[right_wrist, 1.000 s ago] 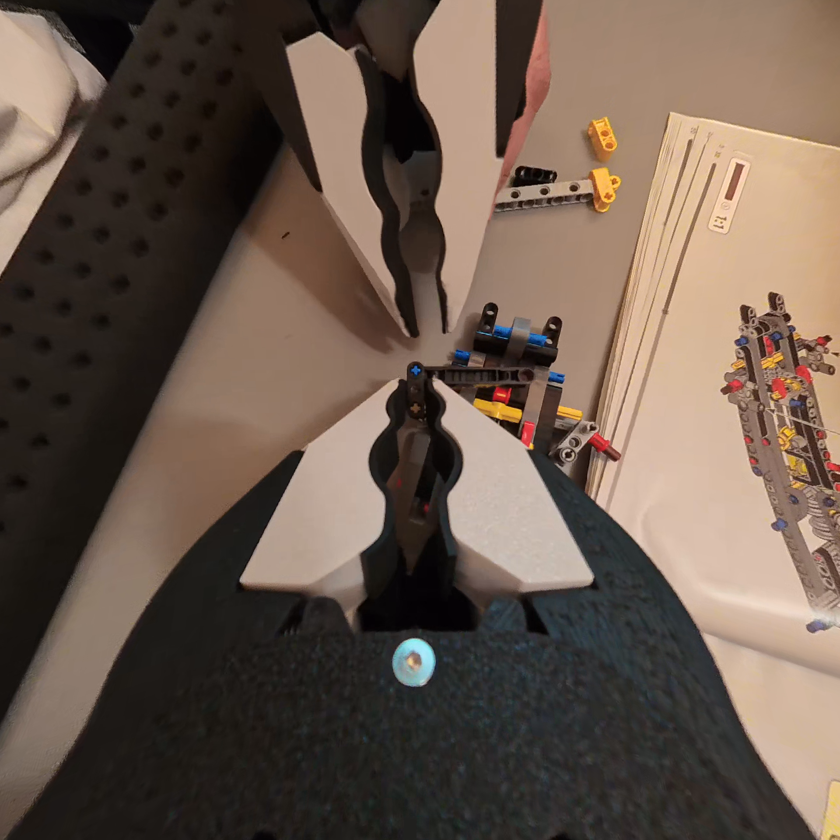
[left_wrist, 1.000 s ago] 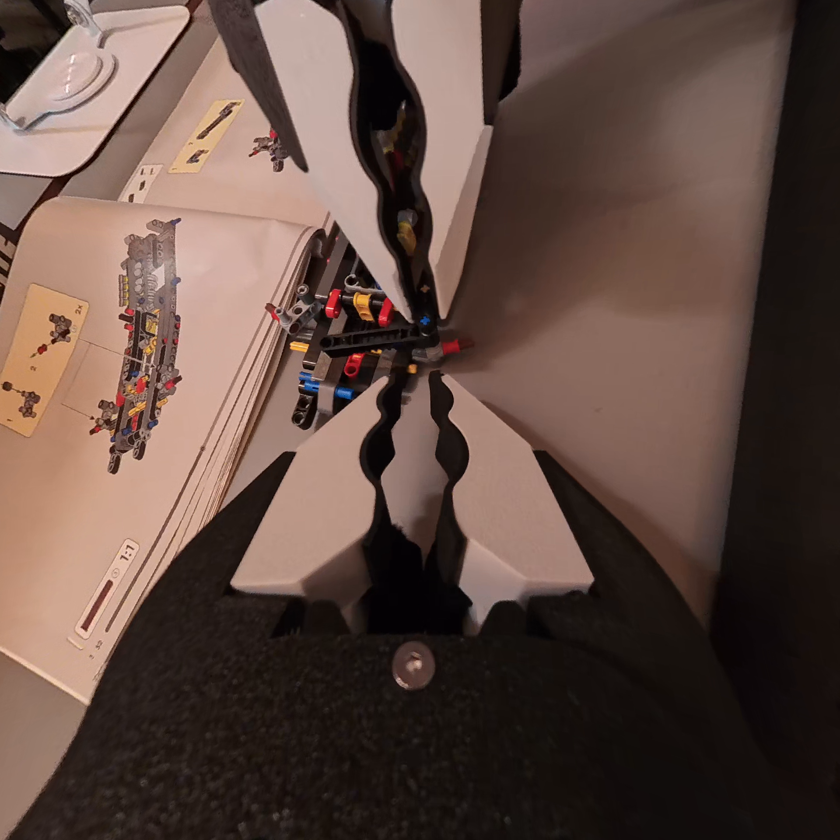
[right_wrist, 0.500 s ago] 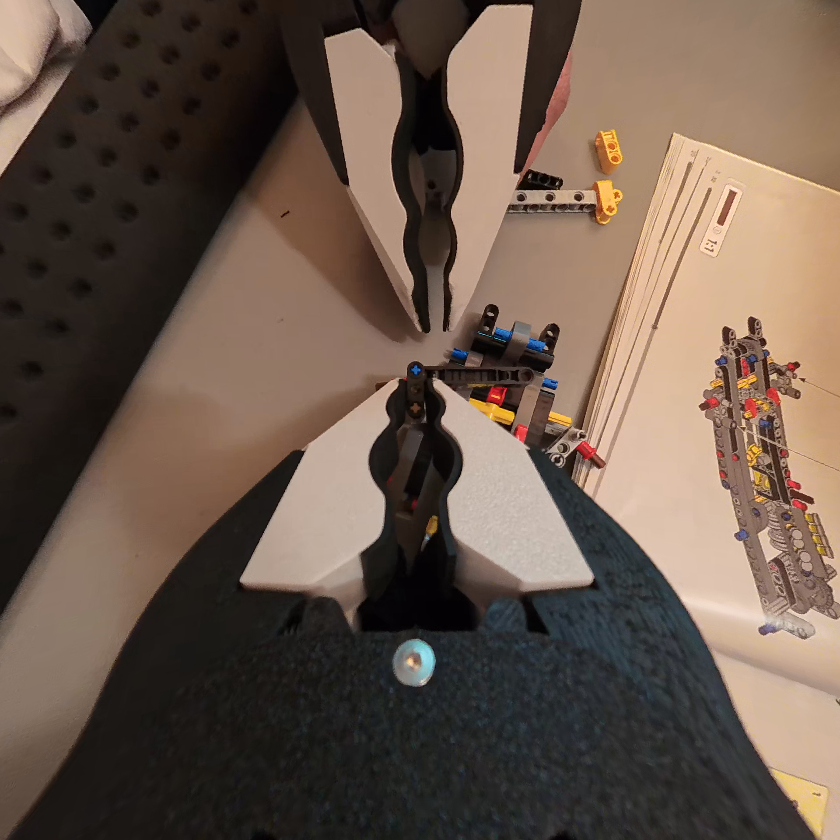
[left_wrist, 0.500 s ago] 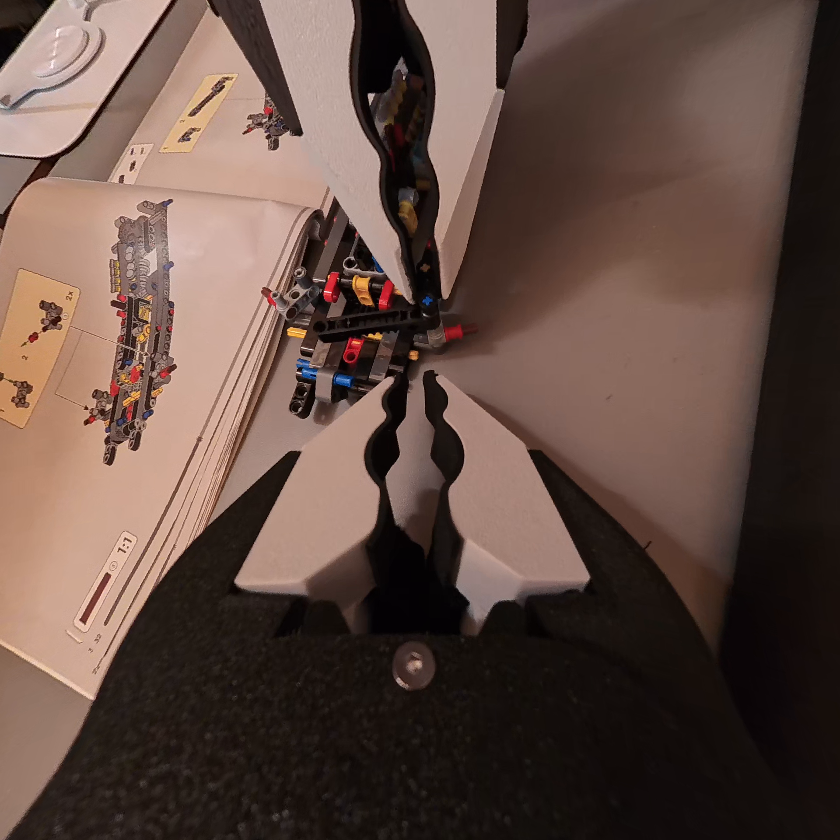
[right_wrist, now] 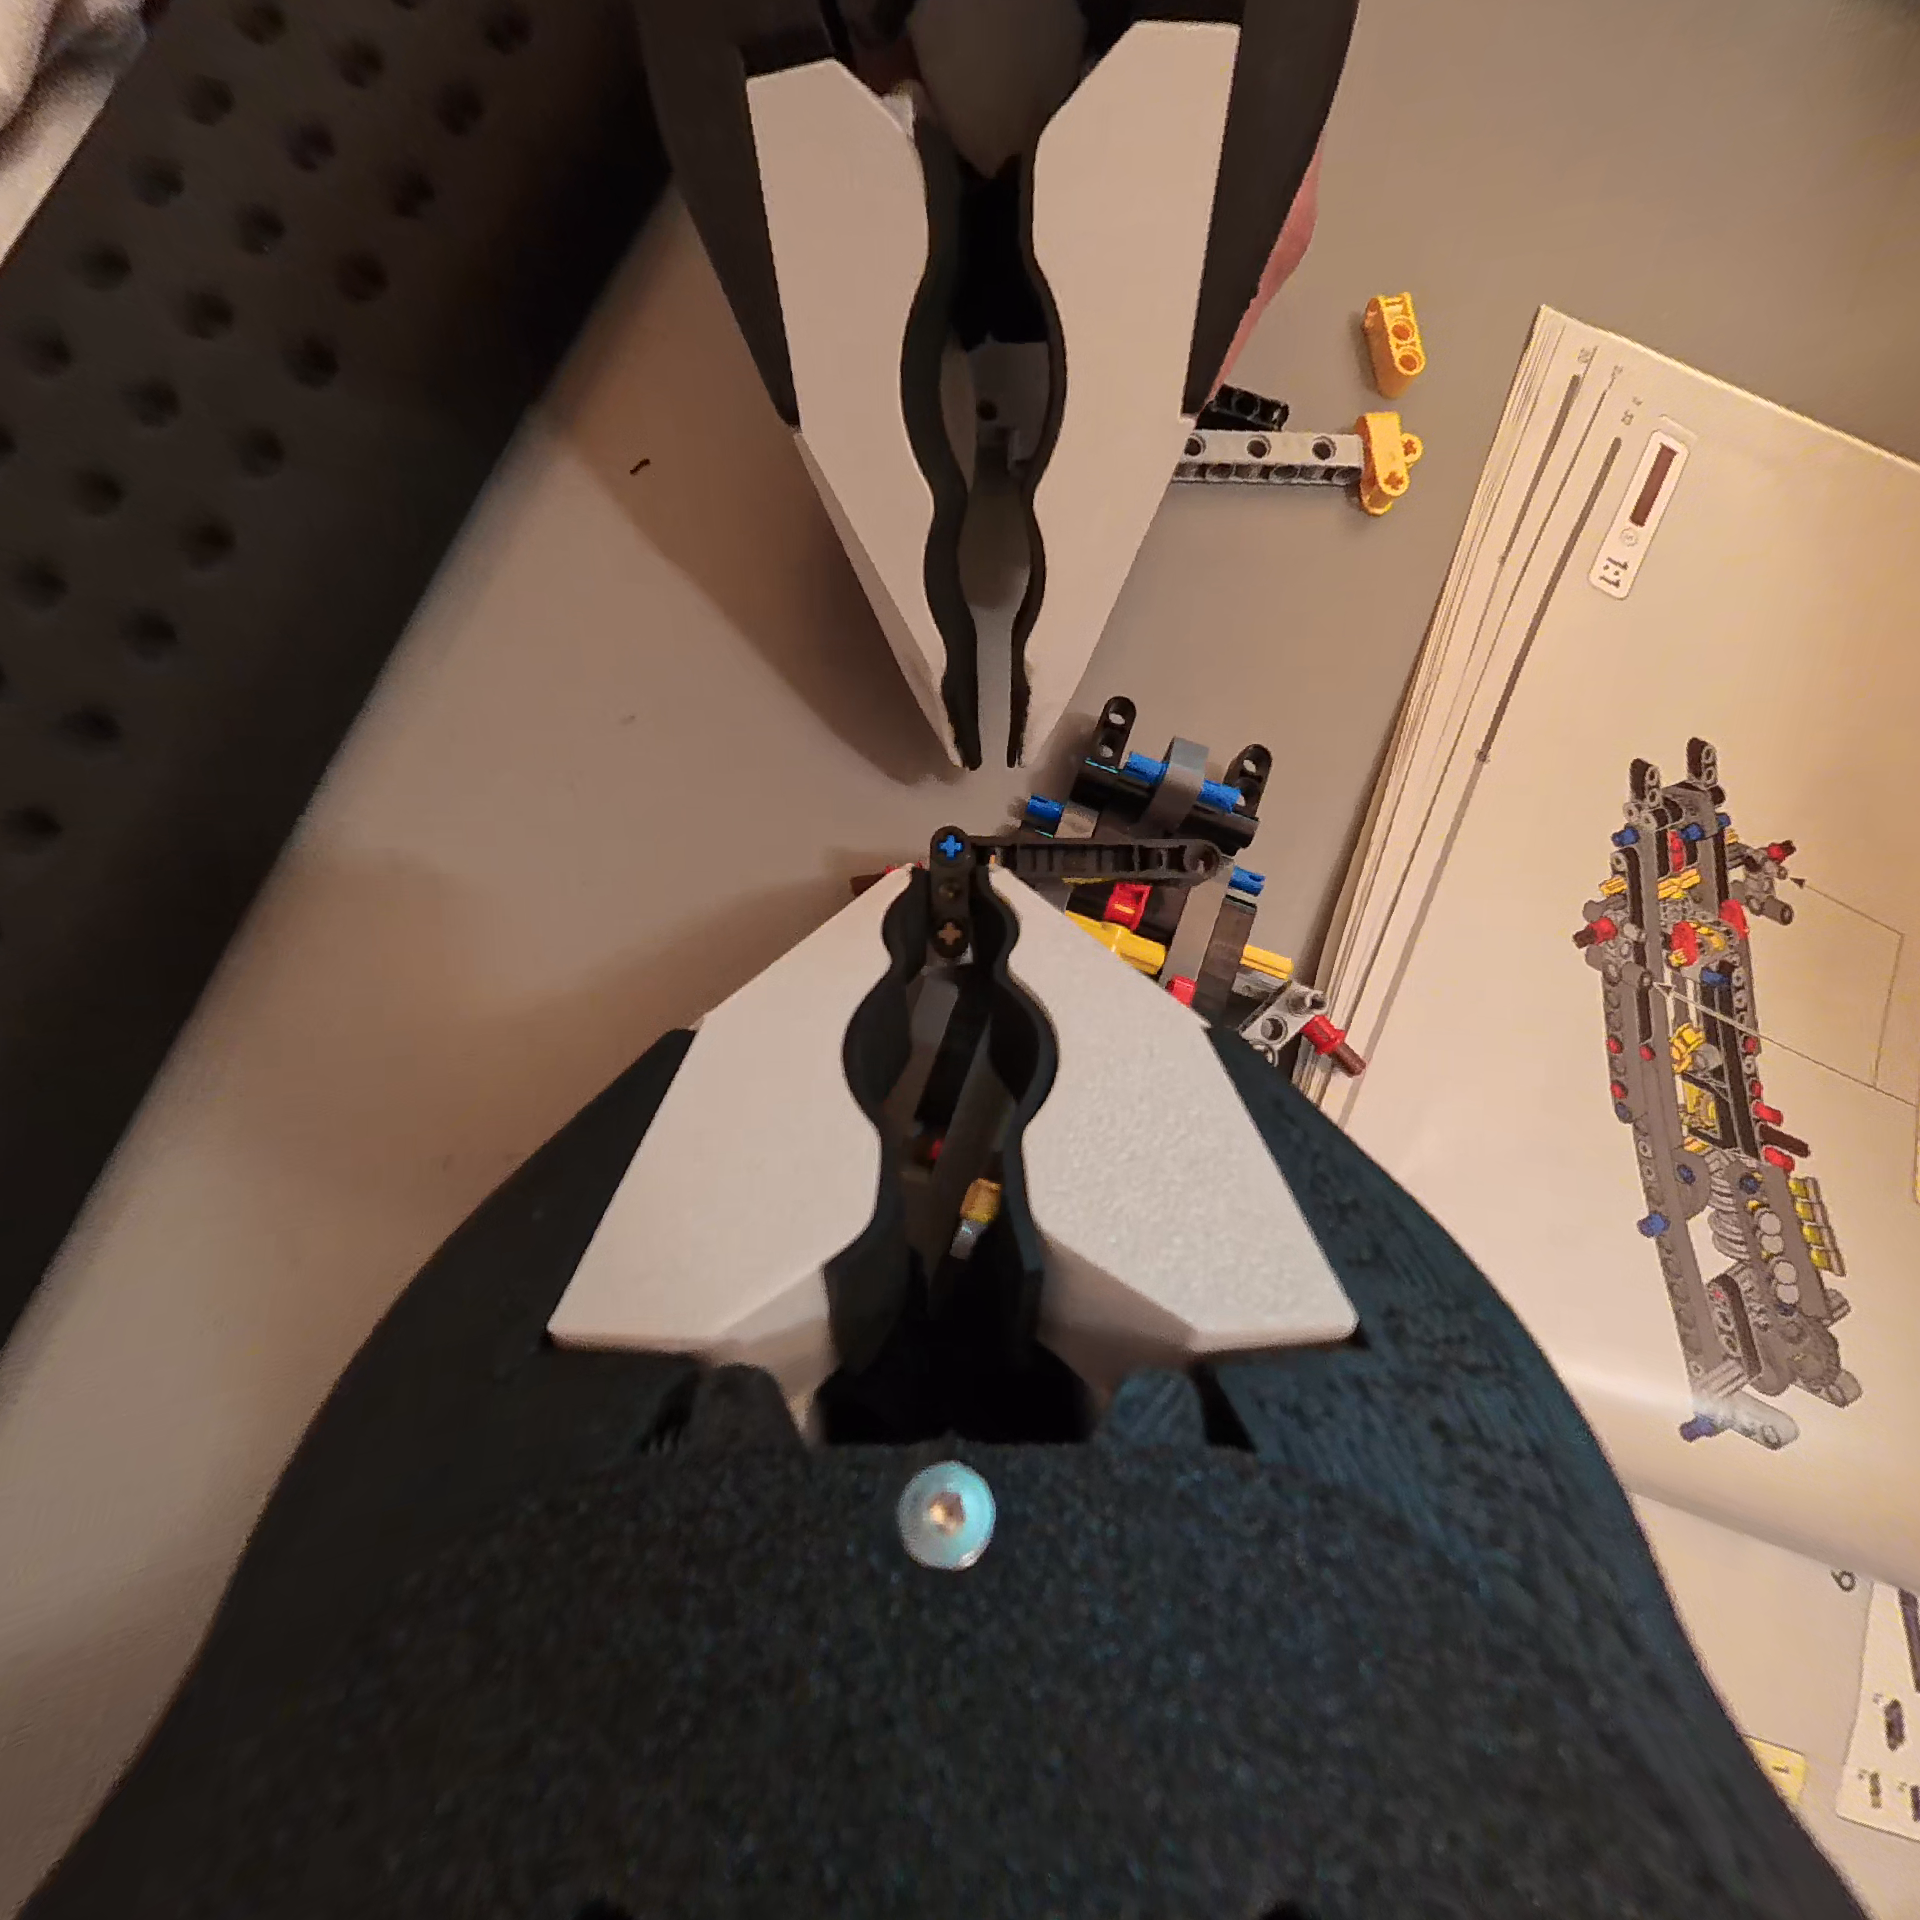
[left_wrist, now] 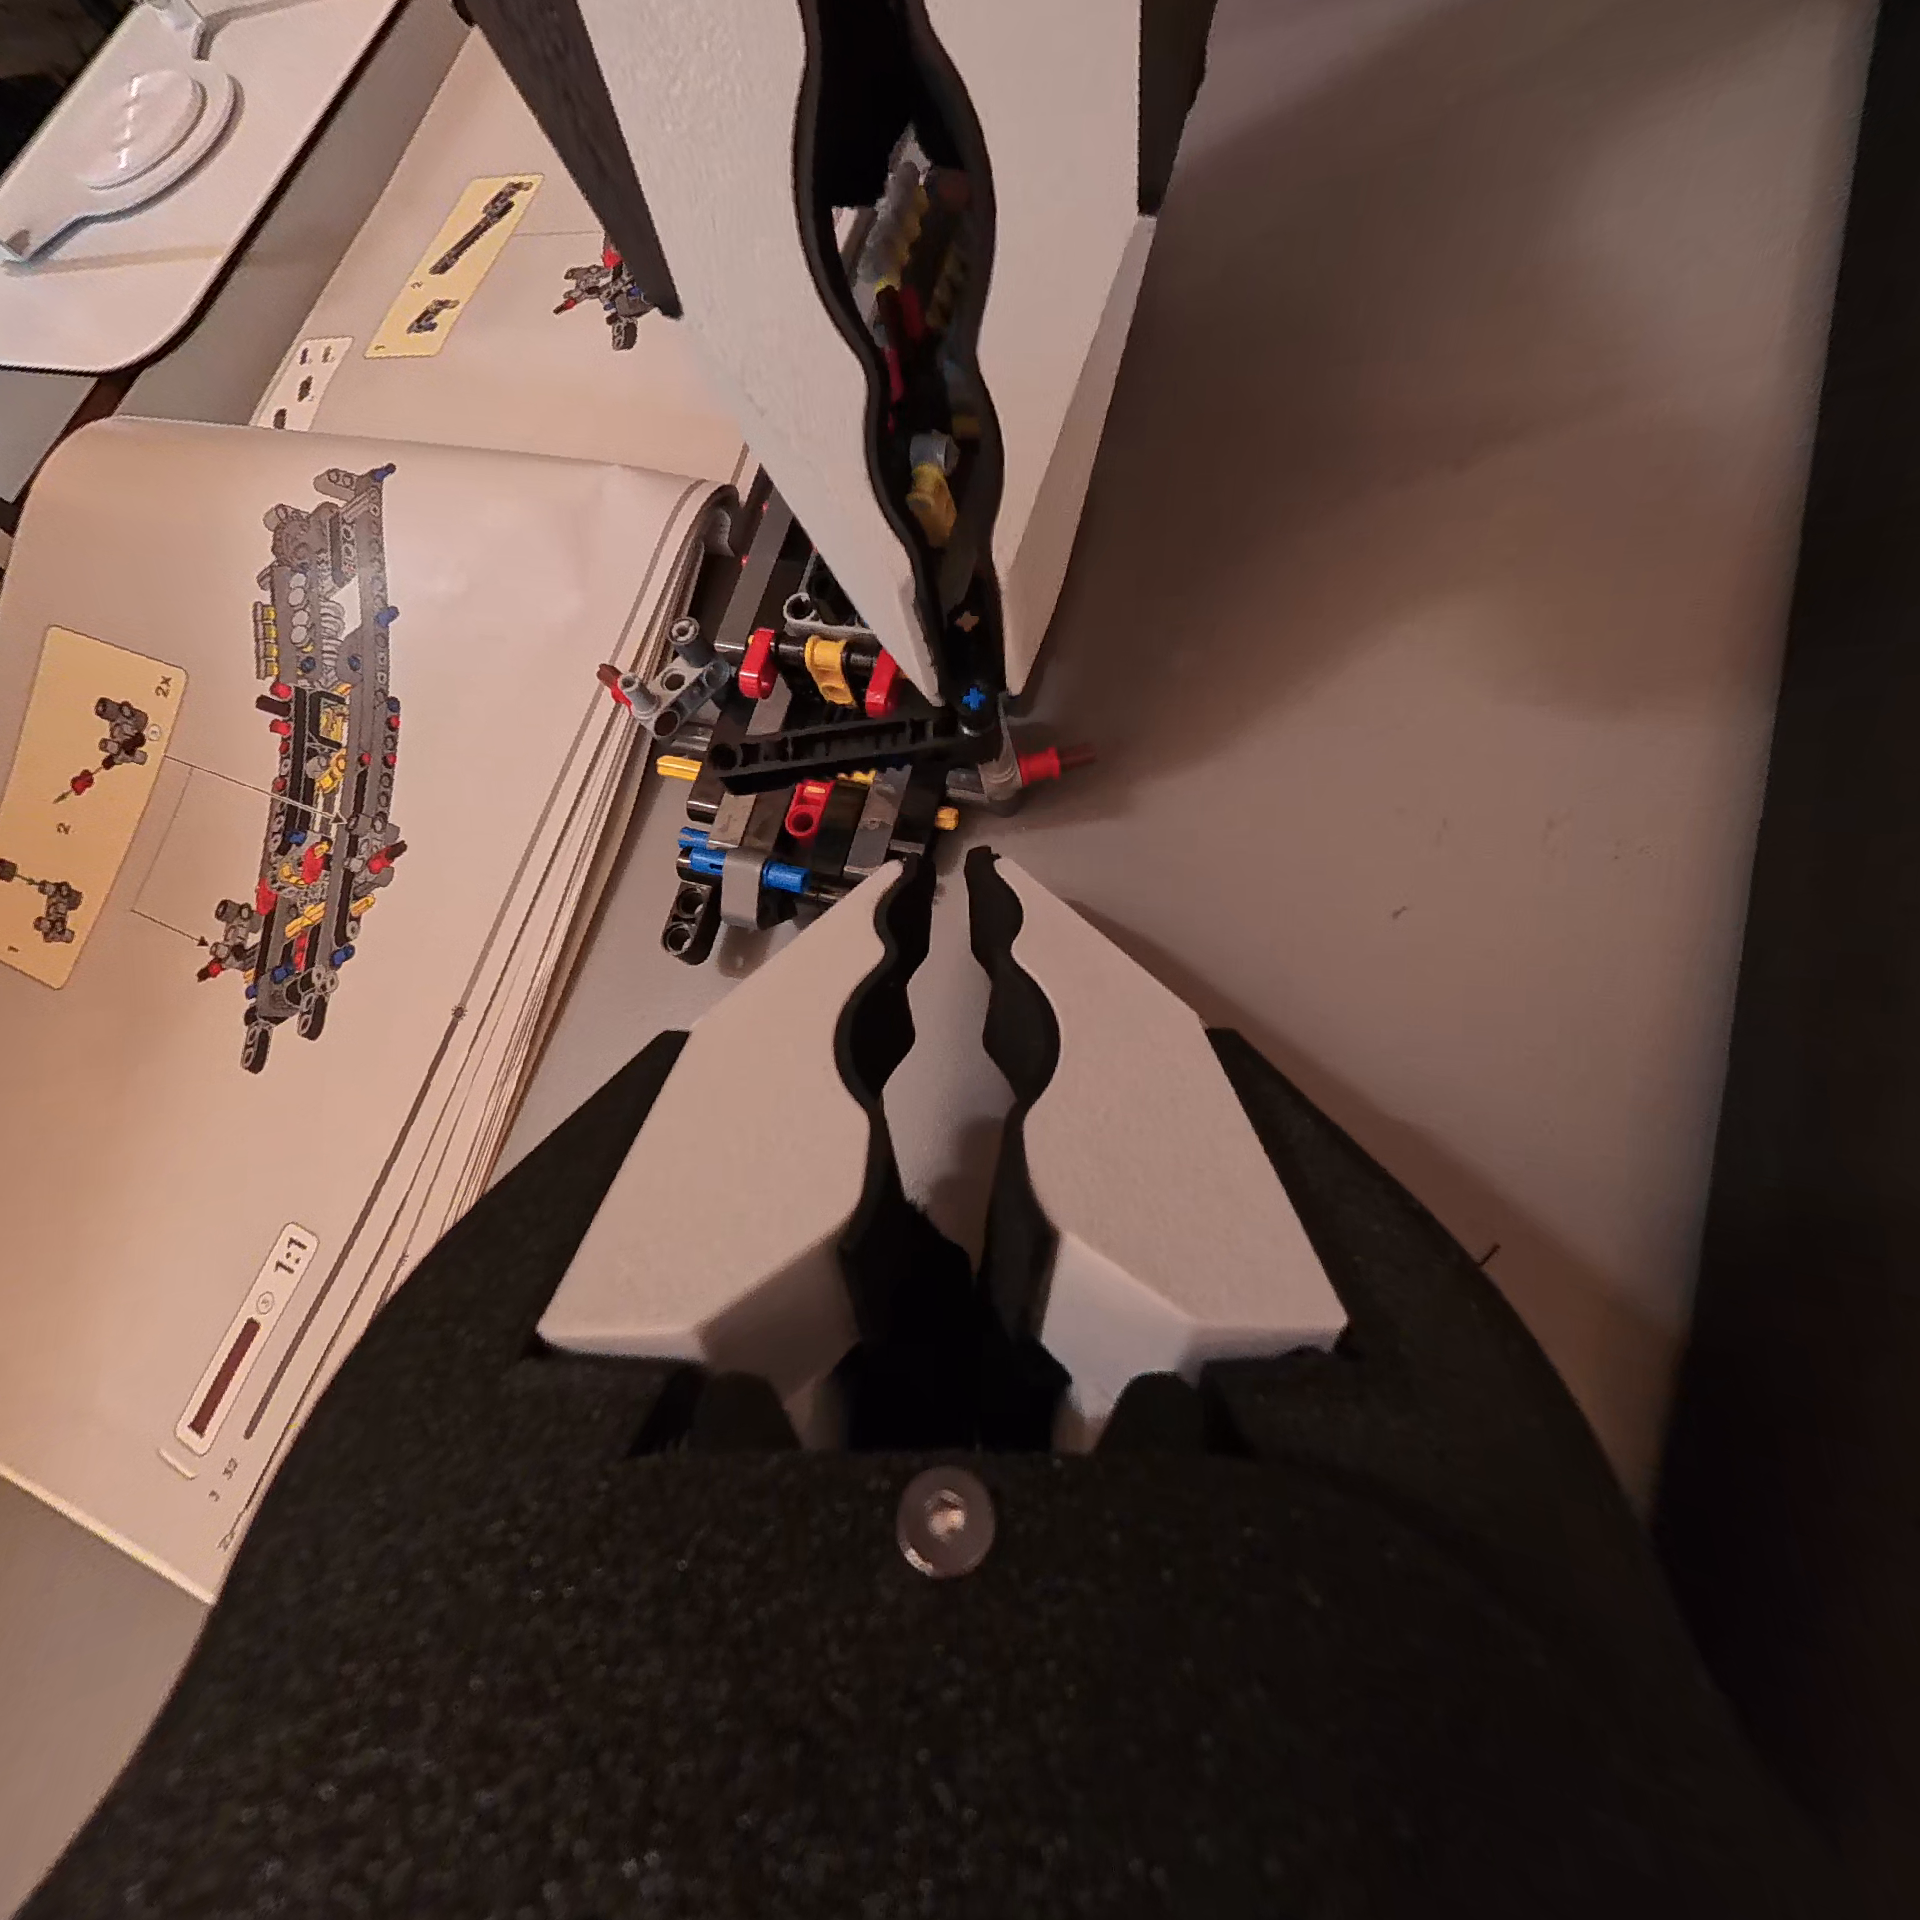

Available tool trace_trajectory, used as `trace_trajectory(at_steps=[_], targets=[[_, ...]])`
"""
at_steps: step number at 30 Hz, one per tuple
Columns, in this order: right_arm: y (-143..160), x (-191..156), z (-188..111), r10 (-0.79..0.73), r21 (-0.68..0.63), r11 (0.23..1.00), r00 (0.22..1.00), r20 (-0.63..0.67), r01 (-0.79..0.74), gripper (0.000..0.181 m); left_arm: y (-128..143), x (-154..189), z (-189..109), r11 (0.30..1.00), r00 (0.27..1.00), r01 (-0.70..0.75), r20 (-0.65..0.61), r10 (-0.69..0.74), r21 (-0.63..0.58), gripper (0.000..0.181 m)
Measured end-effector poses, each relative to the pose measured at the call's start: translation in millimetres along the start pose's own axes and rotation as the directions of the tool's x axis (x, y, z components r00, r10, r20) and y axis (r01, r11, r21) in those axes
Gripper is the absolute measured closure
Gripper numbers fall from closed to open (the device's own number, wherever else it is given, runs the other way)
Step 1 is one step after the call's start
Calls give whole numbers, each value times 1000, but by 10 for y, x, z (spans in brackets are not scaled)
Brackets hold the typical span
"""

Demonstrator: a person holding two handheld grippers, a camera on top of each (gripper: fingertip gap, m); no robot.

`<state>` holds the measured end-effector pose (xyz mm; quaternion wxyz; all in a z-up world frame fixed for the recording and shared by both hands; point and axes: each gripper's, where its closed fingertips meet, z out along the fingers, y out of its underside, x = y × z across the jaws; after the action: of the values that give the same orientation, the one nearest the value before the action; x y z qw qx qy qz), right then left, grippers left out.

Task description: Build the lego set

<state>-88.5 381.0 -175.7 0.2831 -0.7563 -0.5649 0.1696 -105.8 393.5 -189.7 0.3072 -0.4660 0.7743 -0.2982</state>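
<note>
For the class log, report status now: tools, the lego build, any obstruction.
Right tool shut on lego chassis. Left tool slightly open, empty, hovering opposite. Instruction booklet alongside; nothing blocking.

Probably a hobby desk at home: pale tabletop (right_wrist: 436, 935), open instruction booklet (left_wrist: 208, 1039), perforated dark foam panel (right_wrist: 208, 416).

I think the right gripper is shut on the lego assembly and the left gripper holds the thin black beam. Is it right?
Not quite: the left gripper holds nothing. Its fingers stand slightly apart, short of the thin black beam, as the left wrist view shows. The right gripper is indeed shut on the lego assembly.
</note>
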Motion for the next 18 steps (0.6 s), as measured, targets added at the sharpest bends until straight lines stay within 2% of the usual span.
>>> trace_trajectory(at_steps=[14, 16, 18], targets=[[1, 5, -1, 65, 6, 998, 998, -6, -65, 174, -9, 5, 16, 1000, 1000, -8, 2, 8, -3, 176], [-83, 65, -56, 162, 78, 984, 987, -3, -161, 174, -34, -10, -12, 1000, 1000, 4, 4, -4, 15, 176], [-302, 100, -204, 359, 232, 897, 926, 113, -376, 174, -97, -45, -77, 997, 999, 39, 4, -39, 64, 176]])
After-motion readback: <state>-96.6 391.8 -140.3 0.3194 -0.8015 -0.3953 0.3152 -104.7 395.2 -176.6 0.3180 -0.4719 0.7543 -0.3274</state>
